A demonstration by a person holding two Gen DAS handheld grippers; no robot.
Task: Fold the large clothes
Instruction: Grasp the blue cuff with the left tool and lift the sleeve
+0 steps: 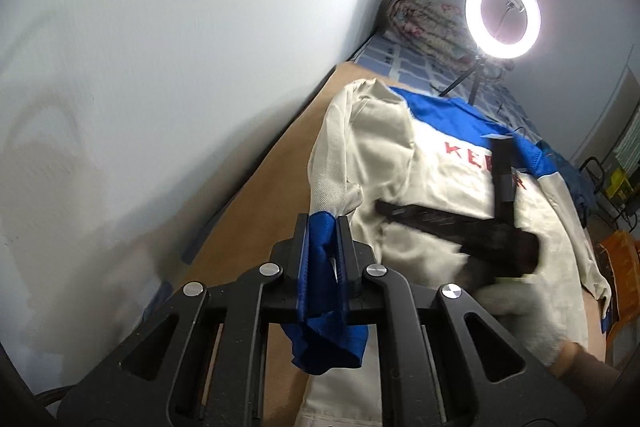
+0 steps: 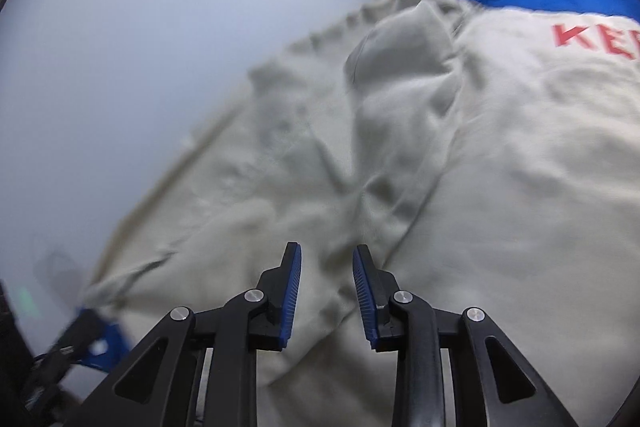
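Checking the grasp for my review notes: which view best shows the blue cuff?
The left wrist view: the blue cuff sits clamped in the left claw, sharp and central. The right wrist view shows only a blurred blue scrap at its lower left edge.
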